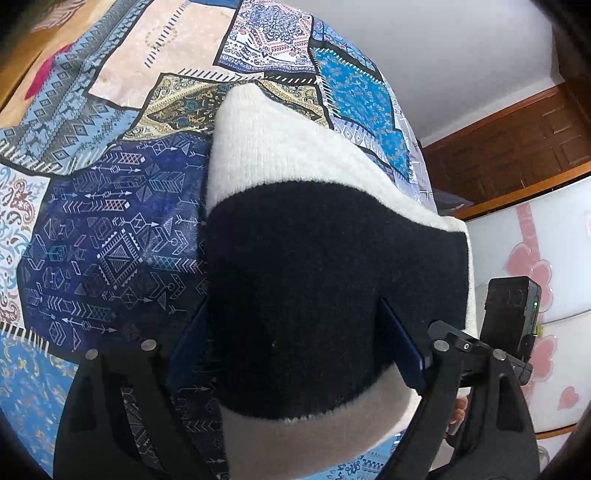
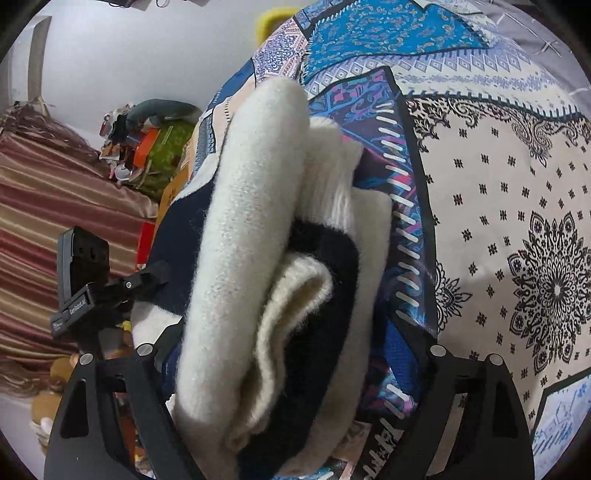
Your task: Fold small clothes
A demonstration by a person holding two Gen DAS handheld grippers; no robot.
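A folded knit garment (image 1: 325, 266), cream with a wide black band, lies on the patchwork bedspread (image 1: 110, 229). My left gripper (image 1: 291, 310) straddles its black band with the jaws wide. The left blue pad (image 1: 184, 350) stands beside the edge and the right pad (image 1: 402, 343) lies against the knit. In the right wrist view the same garment (image 2: 251, 229) shows its stacked cream and black layers end-on. My right gripper (image 2: 299, 343) stands open around that end, with bedspread (image 2: 498, 206) showing between the knit and the right finger (image 2: 439, 369).
The bed edge drops off at the right toward a white cabinet with pink hearts (image 1: 535, 258) and a wooden door (image 1: 517, 147). A striped cloth (image 2: 55, 206), a cluttered pile with a green bag (image 2: 162, 147) and a yellow object (image 2: 269, 18) sit beyond the bed.
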